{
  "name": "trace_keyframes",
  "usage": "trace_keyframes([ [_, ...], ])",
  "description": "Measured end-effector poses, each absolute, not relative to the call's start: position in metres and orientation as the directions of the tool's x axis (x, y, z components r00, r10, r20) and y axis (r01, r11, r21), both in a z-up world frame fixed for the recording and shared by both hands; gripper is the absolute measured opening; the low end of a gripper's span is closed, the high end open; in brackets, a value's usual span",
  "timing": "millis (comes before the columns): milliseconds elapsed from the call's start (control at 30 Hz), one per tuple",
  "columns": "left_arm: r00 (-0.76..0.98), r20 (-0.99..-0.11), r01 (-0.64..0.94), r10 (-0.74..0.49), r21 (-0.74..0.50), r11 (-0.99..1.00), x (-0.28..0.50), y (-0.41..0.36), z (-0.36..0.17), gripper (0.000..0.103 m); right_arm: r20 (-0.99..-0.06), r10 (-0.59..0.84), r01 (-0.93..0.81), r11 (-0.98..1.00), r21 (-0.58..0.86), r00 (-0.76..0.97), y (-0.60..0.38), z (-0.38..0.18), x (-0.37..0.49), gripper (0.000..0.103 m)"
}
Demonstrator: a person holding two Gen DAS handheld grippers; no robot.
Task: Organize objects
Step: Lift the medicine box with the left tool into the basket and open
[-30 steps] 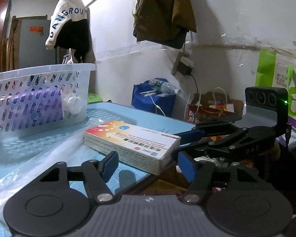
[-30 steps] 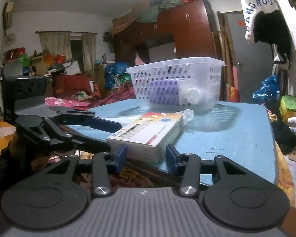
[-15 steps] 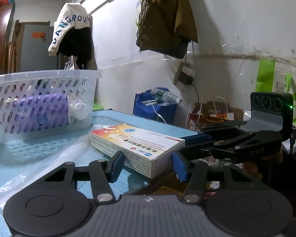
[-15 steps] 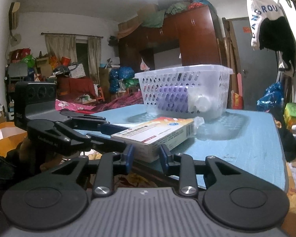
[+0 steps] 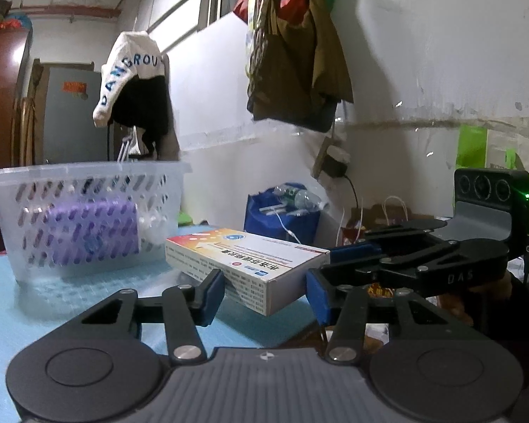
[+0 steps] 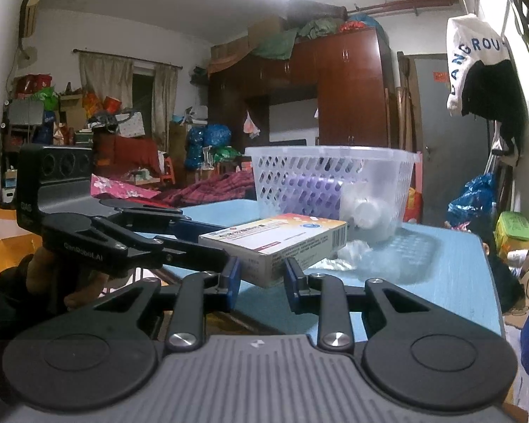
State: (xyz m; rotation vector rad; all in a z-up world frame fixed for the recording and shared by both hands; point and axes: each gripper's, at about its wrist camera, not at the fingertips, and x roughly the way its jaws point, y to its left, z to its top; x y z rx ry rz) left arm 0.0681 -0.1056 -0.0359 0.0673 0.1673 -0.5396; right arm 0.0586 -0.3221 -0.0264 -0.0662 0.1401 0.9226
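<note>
Left-wrist view: my left tongs [image 5: 266,294] straddle the near end of a flat medicine box [image 5: 245,264]. The left pad lies against the box's long side; the right blue pad stands just off its end corner, so I cannot tell whether this pair truly clamps it. Its jaws have just been closing, with the box between them.

Right-wrist view: my right tongs [image 6: 261,280] hold the other end of the same box [image 6: 275,243], both blue pads set against its narrow faces. These jaws have also just been closing on the box.

The box appears raised off the blue worktop [image 5: 24,317], its lower corner clear of the surface, tilted slightly, and carried between the two tongs that meet it from opposite sides.

Beyond it, on the worktop, stands a white perforated basket [image 5: 88,218] [image 6: 331,183] containing a purple package [image 5: 95,229] and a white bottle [image 6: 366,211]. Crumpled clear plastic [image 6: 363,257] lies at the basket's foot, just beside the box. A hand [image 6: 53,275] grips the left tongs' handle.
</note>
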Motion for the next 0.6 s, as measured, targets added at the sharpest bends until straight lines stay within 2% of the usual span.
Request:
trace_keyframes([
  [233,0.874,-0.094,0.482,-0.476,0.051,0.875,0.062,-0.092,0.000,0.054,-0.103,0.781,-0.788,0.609,-0.090,0.616,-0.304,0.010,0.057,0.030],
  [433,0.898,-0.020,0.439,-0.440,0.109,0.892,0.082,-0.074,0.056,0.053,-0.036,0.791,-0.786,0.599,-0.154,0.610,-0.283,0.057,0.081,0.030],
  [600,0.909,-0.026,0.415,-0.416,0.133,0.900,0.118,-0.058,0.099,0.053,-0.016,0.797,-0.790,0.595,-0.152,0.604,-0.265,0.092,0.117,0.030],
])
